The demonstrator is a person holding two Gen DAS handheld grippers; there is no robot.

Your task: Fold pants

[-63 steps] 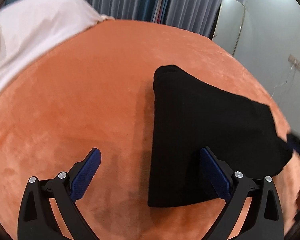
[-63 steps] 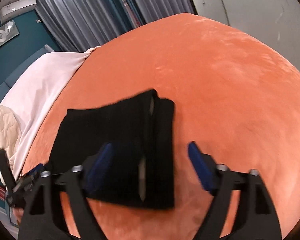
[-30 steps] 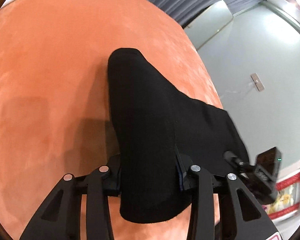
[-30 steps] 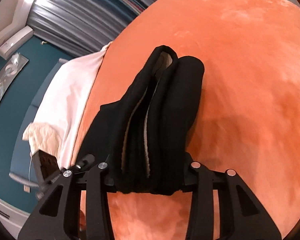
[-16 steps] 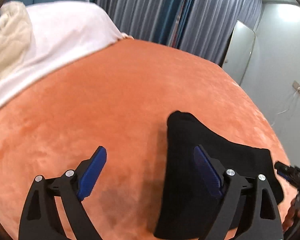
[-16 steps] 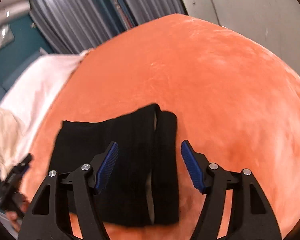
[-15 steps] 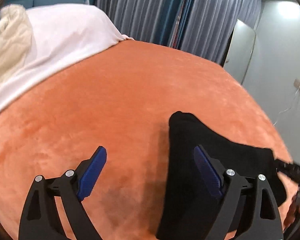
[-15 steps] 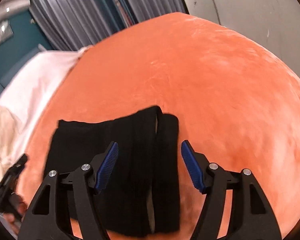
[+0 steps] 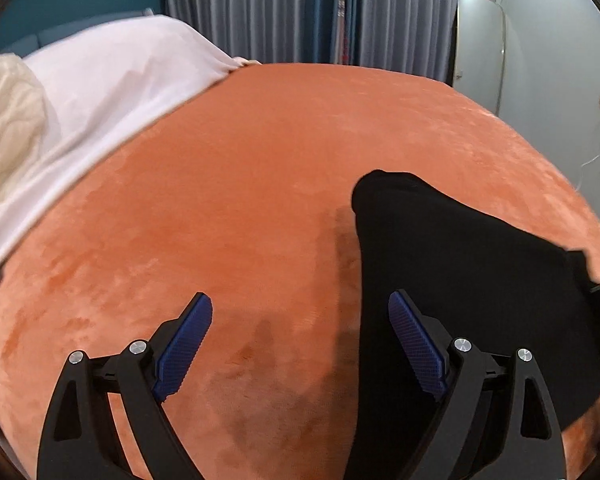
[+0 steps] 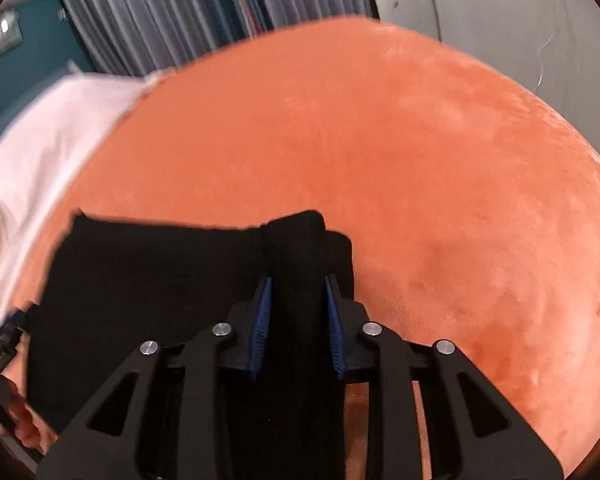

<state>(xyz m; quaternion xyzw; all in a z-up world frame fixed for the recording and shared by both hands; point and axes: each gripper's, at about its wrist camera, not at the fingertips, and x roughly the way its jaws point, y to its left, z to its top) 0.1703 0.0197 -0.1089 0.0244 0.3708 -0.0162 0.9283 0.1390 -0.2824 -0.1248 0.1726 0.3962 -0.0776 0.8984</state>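
- The orange velvety bed cover (image 9: 260, 168) fills most of both views, with a pale pink sheet (image 9: 112, 80) at the upper left and grey pleated curtains (image 9: 300, 8) along the top.
- The folded black fabric pants (image 9: 460, 264) lie on the cover, in the lower right of the left wrist view and the lower left to centre of the right wrist view.
- The right gripper (image 10: 298, 300), at bottom centre, is clamped on a raised fold of the pants.
- The left gripper (image 9: 300, 312) stands wide apart, holding nothing; its right blue pad overlaps the pants' left edge.
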